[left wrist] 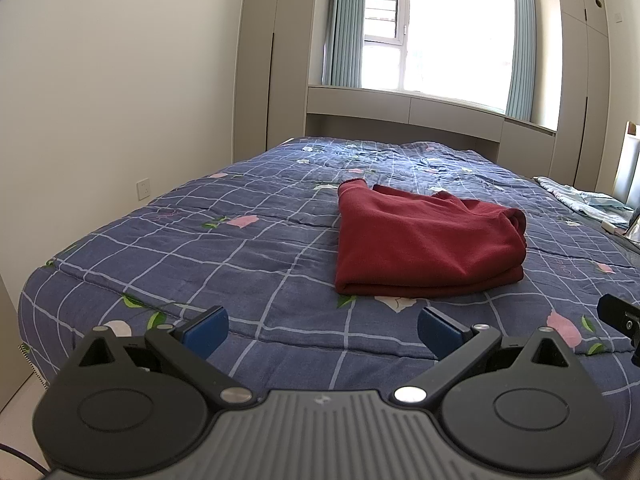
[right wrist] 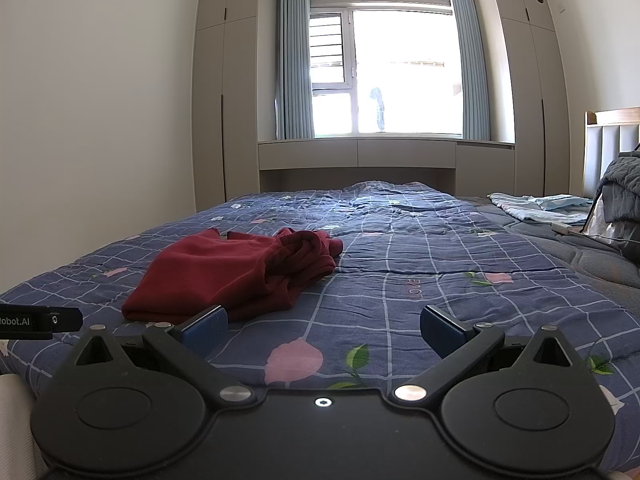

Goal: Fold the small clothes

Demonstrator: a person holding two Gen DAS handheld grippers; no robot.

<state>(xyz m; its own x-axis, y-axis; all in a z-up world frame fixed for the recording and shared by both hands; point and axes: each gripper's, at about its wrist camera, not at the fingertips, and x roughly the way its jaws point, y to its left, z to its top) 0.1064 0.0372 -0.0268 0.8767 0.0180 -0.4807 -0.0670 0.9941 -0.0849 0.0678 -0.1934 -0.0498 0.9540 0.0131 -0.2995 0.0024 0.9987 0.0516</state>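
A dark red garment (left wrist: 424, 244) lies folded into a rough rectangle on the blue checked bedspread (left wrist: 200, 248). In the right wrist view the same red garment (right wrist: 240, 272) sits ahead and to the left, its far end bunched. My left gripper (left wrist: 322, 326) is open, a little short of the garment's near edge, with nothing between its blue pads. My right gripper (right wrist: 324, 326) is open too, over the bedspread (right wrist: 440, 272) to the right of the garment, holding nothing. Part of the other gripper (right wrist: 36, 322) shows at the left edge.
Light blue bedding (right wrist: 540, 206) and a grey quilt (right wrist: 624, 200) lie at the bed's right side by the headboard. A white charger (right wrist: 562, 227) rests there. Cabinets and a window bench (right wrist: 360, 156) stand beyond the bed. A wall runs along the left.
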